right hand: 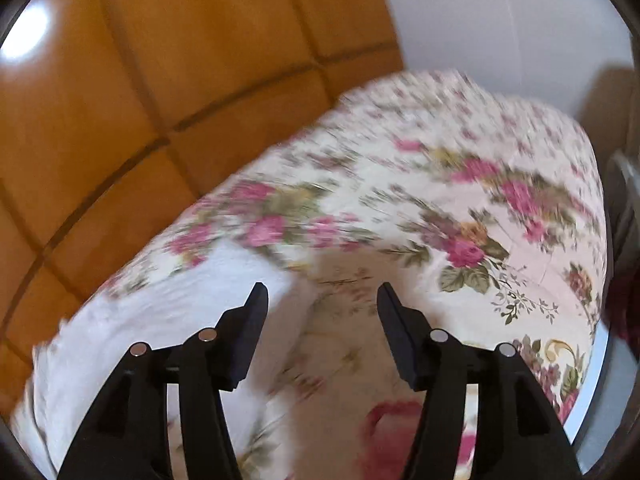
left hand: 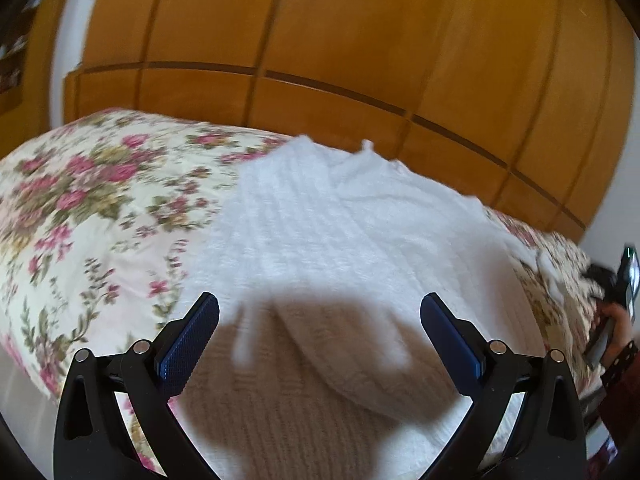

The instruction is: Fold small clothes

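Left wrist view — left gripper (left hand: 319,316) wide open, empty, over white knit (left hand: 340,232) on floral bed (left hand: 80,200). Right gripper (right hand: 322,304) half open, empty — knit at its left.

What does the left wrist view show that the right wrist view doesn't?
Left wrist only: the folded layers across the middle of the white knit garment, the open left claw above it, and a hand at the right edge. Right wrist only: the open right claw over bare floral bedspread, the garment just an edge at its left. Both: garment, bedspread, wooden wardrobe.
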{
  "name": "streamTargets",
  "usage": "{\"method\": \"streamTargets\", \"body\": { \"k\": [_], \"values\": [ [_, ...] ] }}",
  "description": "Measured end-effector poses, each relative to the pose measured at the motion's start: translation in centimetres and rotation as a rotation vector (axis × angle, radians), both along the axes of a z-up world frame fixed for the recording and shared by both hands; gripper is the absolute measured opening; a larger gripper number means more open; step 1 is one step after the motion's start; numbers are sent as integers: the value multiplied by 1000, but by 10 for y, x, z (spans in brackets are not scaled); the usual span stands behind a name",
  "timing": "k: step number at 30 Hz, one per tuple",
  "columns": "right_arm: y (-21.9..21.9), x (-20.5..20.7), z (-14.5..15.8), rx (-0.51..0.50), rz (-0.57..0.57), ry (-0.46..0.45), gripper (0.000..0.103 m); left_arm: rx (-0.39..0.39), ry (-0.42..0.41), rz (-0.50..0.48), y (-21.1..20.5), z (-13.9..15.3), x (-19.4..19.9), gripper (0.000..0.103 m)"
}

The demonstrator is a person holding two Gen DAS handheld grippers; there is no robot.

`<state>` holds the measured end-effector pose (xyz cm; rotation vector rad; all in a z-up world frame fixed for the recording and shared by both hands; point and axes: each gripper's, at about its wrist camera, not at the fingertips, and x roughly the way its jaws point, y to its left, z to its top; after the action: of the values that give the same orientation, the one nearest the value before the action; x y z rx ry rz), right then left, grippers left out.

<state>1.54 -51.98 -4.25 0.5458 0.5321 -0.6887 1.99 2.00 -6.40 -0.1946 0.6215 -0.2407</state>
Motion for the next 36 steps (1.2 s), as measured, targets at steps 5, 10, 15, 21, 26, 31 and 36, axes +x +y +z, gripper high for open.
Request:
{"method": "streamTargets", "body": {
  "k": [5,10,15,21,26,31,36],
  "values": [
    [103,18,19,-72,357,-37,60,49,-31,-131,-27,2,-8,100],
    [196,54,10,-30,664,2,61,127,-107,-231,-47,13,-24,100],
    [239,83,-17,1,764,70,70,184,-72,-335,-65,4,-26,100],
    [244,89,-40,-19,771,146,77,120,78,-401,-63,-22,-4,34],
    [241,84,-41,-14,777,140,79,13,39,-392,-35,7,2,15],
    [242,87,-42,-17,778,140,80,-87,24,-316,11,37,14,14],
    [242,88,-42,-8,780,133,81,-101,-4,-145,85,62,49,12]
  ]
}}
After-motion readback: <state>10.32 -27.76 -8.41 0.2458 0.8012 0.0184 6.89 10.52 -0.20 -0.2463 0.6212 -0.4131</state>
